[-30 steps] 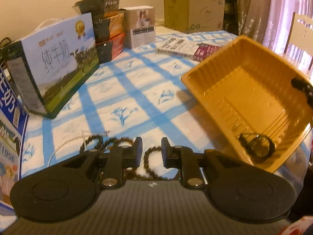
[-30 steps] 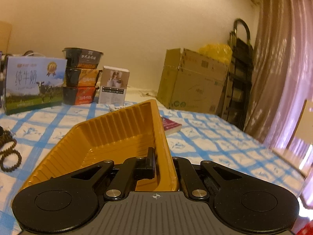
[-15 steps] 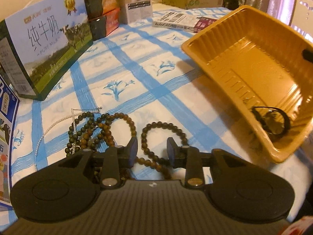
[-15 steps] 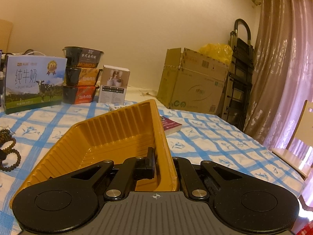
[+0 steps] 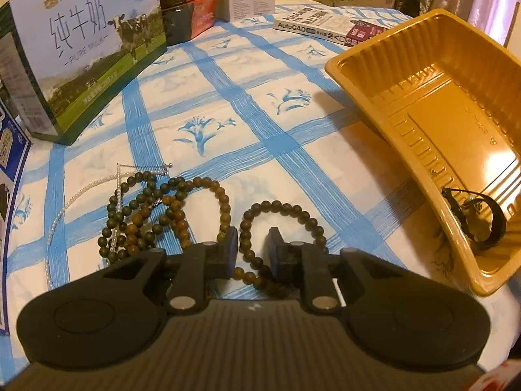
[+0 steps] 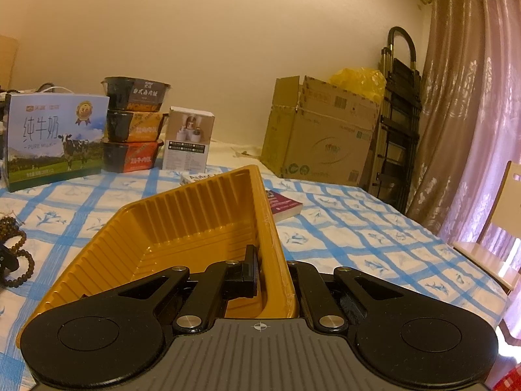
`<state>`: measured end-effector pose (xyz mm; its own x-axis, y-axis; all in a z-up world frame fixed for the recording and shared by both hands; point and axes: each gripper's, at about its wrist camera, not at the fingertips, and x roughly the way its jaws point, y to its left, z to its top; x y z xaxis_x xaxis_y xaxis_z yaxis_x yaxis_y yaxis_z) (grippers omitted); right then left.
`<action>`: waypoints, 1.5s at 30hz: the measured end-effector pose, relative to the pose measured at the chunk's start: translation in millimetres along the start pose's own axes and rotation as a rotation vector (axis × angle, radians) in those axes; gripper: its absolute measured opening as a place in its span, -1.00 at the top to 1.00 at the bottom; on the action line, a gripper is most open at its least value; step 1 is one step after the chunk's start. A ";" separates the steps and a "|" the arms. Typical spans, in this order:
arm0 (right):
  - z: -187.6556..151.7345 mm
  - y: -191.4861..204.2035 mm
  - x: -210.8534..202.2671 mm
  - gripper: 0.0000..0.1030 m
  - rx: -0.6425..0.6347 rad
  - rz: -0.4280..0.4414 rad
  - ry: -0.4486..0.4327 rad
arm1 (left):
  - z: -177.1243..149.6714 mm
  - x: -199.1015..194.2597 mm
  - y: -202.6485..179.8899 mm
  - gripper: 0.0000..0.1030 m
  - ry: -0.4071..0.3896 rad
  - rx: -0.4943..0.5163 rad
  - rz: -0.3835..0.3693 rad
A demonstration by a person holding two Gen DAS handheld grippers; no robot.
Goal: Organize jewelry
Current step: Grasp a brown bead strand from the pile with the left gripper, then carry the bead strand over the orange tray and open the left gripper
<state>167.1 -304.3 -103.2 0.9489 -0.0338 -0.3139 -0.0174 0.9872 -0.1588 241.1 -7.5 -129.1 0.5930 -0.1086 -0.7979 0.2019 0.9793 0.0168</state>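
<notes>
Left hand-held gripper [image 5: 252,249]: jaws are standing spread, straddling one side of a dark bead bracelet [image 5: 279,239] that is lying on the tabletop [image 5: 293,150]; pads are not yet touching the beads.
Bead tangle [image 5: 153,215]: sitting just left of that gripper's fingers, several brown and green bead strands are piling over each other, with a thin pearl strand [image 5: 76,197] looping out further left.
Right hand-held gripper [image 6: 272,273]: jaws are pressed together on the near wall of the yellow tray [image 6: 182,228], one finger inside, one outside, tipping it up.
Tray contents: a black band-like item [image 5: 482,221] is resting in the tray's low corner, off to the right of the left gripper; what it is exactly, I cannot tell.
Ahead of the left gripper: a milk carton box [image 5: 88,45] is standing far left, stacked food bowls [image 6: 133,123] and a small white box [image 6: 189,140] beyond it.
Behind the tray: an AutoCAD book [image 5: 329,26] is lying flat, a cardboard box [image 6: 322,140] standing further back.
In the way: the bead tangle is crowding the left finger's side.
</notes>
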 end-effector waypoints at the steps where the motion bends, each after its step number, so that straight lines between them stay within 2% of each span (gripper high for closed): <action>1: -0.1 0.1 0.0 0.92 0.001 -0.001 0.001 | 0.1 -0.2 -0.4 0.87 -0.001 -0.007 -0.009; 7: 0.1 -1.1 -0.5 0.92 0.001 -0.001 0.002 | 1.8 -7.5 0.7 0.89 -0.020 -0.038 -0.032; 17: -1.2 -1.6 -0.9 0.92 0.012 -0.002 0.008 | 21.5 -48.4 -5.1 0.89 -0.128 -0.058 -0.089; 26: -0.9 -1.5 -1.2 0.92 0.017 0.002 0.007 | 53.1 -73.9 -46.8 0.89 -0.213 -0.046 -0.262; 34: -1.8 -4.3 -0.3 0.92 0.035 0.005 0.015 | 63.4 -55.9 -107.1 0.89 -0.194 -0.006 -0.382; 40: -1.9 -5.6 0.9 0.92 0.054 0.006 0.022 | 66.1 -33.4 -129.5 0.88 -0.153 0.020 -0.410; 45: -3.6 -8.4 1.9 0.92 0.075 0.006 0.032 | 63.9 -28.5 -122.3 0.79 -0.150 0.002 -0.389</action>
<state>167.9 -313.2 -105.9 0.9384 -0.0320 -0.3441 0.0021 0.9962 -0.0870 249.4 -135.1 -69.9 0.5793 -0.4946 -0.6479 0.4347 0.8599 -0.2677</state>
